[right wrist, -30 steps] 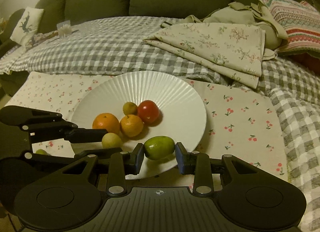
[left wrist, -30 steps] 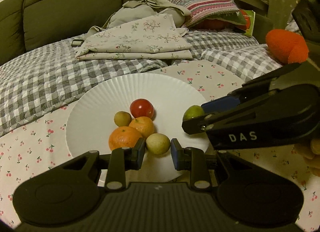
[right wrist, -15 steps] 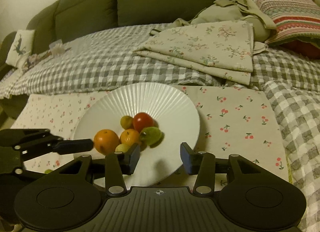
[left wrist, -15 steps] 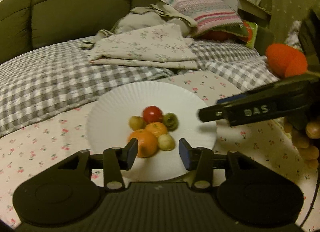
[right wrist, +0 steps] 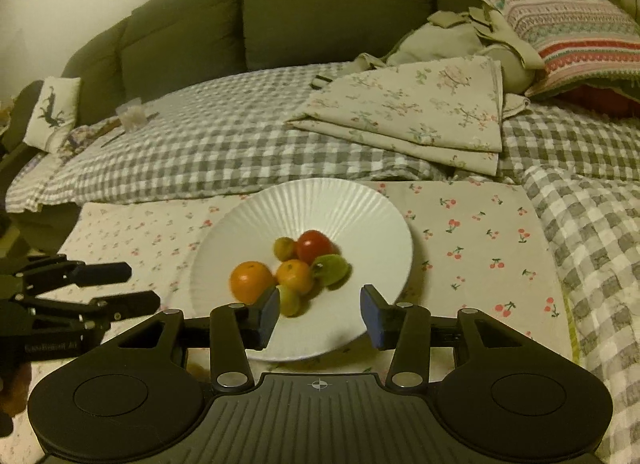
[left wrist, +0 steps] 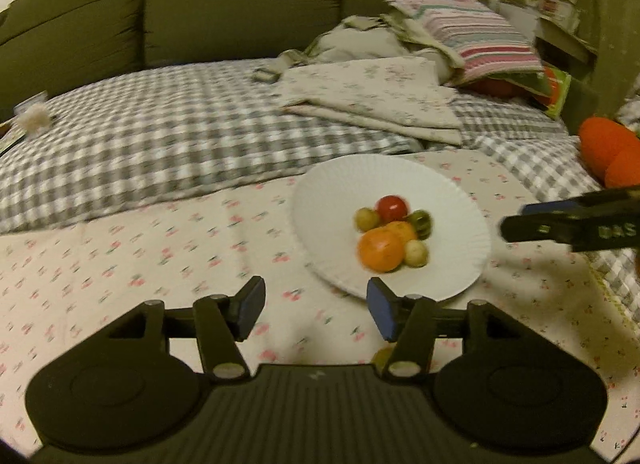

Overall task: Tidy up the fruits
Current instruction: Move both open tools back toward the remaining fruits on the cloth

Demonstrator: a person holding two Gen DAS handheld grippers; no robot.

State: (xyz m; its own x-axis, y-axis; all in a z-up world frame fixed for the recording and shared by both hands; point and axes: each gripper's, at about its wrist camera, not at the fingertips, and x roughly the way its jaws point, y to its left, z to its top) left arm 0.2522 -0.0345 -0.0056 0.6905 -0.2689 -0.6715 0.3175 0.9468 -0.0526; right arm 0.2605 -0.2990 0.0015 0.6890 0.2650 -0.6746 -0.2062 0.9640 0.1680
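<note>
Fruit gathered on the plate, both tools empty

Your left hand-held gripper (left wrist: 315, 310) hangs with its jaws apart over the cherry-print cloth (left wrist: 140, 264), just short of the white plate (right wrist: 320, 200); your right hand-held gripper (right wrist: 319, 312) is spread wide too, gripping nothing, at the plate's near rim. The fruits (right wrist: 292, 270) sit bunched and touching in the middle of the plate, likely so they stay off the sloping rim

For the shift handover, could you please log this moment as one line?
left gripper: open, empty | right gripper: open, empty | white fluted plate: six small fruits clustered | green fruit: on plate
</note>
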